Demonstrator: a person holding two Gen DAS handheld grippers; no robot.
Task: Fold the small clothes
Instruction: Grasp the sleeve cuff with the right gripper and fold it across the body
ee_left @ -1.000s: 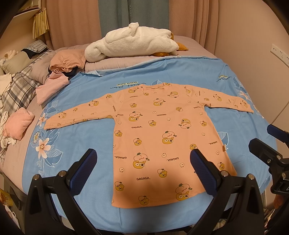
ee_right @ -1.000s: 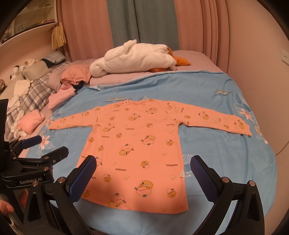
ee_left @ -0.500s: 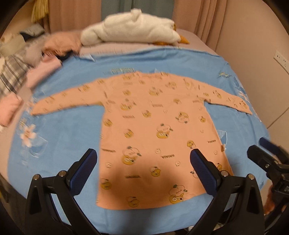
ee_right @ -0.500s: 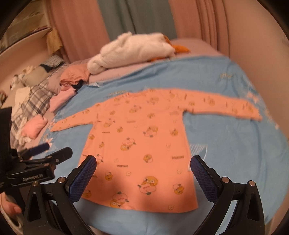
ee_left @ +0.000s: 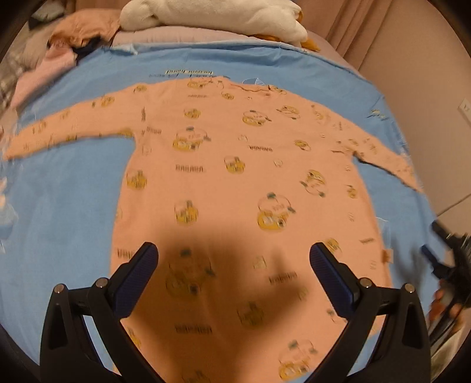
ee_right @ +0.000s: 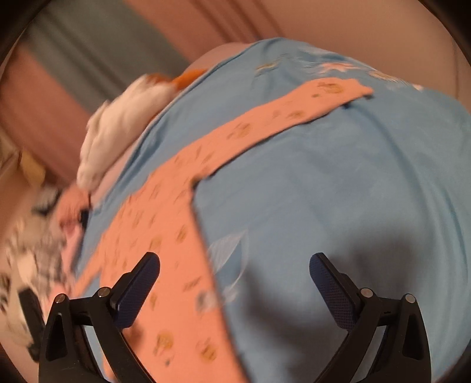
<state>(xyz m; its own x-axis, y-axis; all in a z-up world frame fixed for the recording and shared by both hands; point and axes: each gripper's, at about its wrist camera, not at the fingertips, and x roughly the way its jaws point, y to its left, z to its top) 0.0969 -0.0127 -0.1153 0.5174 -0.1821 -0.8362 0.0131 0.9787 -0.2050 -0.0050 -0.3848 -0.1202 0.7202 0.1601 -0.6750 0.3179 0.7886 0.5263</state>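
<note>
An orange long-sleeved child's shirt (ee_left: 235, 182) with yellow cartoon prints lies flat on the blue bedsheet (ee_left: 64, 206), both sleeves spread out. My left gripper (ee_left: 234, 259) is open and empty, hovering over the shirt's lower half. My right gripper (ee_right: 234, 272) is open and empty above the shirt's right side edge (ee_right: 176, 250), with the right sleeve (ee_right: 294, 112) stretching away ahead. The right gripper also shows at the right edge of the left wrist view (ee_left: 450, 253). Both views are blurred.
A white plush blanket (ee_left: 212, 14) lies on the pillows at the head of the bed. Piled clothes (ee_left: 73, 32) sit at the far left. A wall (ee_left: 426, 73) runs close along the bed's right side. Curtains (ee_right: 88, 53) hang behind.
Both grippers have moved forward and lower over the bed. The left one now hovers over the shirt's lower half. The right one has swung right and tilted, toward the right side edge and sleeve.
</note>
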